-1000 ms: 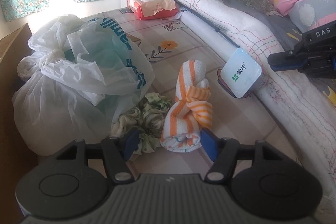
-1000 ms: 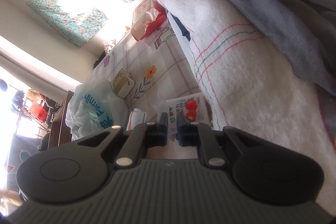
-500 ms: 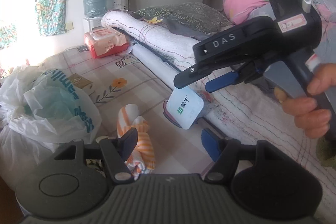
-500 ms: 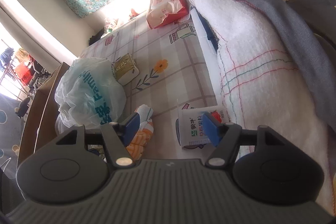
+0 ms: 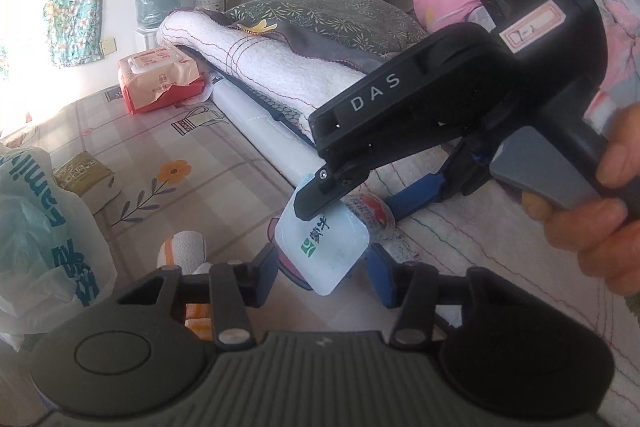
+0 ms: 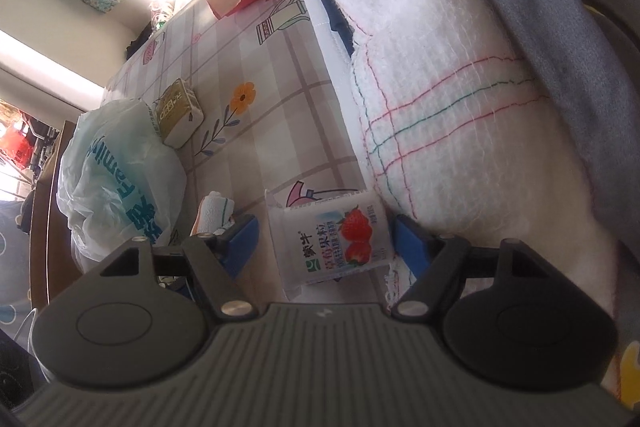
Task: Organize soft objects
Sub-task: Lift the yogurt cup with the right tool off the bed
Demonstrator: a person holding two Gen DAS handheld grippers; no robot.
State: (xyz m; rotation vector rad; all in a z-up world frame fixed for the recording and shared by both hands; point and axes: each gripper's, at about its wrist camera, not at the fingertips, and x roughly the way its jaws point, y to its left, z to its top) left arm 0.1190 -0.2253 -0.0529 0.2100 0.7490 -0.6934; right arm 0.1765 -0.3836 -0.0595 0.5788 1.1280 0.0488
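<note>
Left wrist view: left tool [image 5: 322, 269] closing, white soft yogurt pouch with green logo [image 5: 324, 247] between its blue pads, untouched, lying on the checked floral bed sheet [image 5: 208, 155]. Right wrist view: right tool [image 6: 324, 239] opening, straddling the strawberry-printed pouch [image 6: 332, 239] beside the white stitched blanket [image 6: 460, 131].

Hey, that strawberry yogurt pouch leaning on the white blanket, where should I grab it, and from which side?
Grip the yogurt pouch across its two flat side edges, coming from above. It lies propped against the white blanket, so those edges look clear. The right gripper, jaws opening, already straddles it without touching.
</note>
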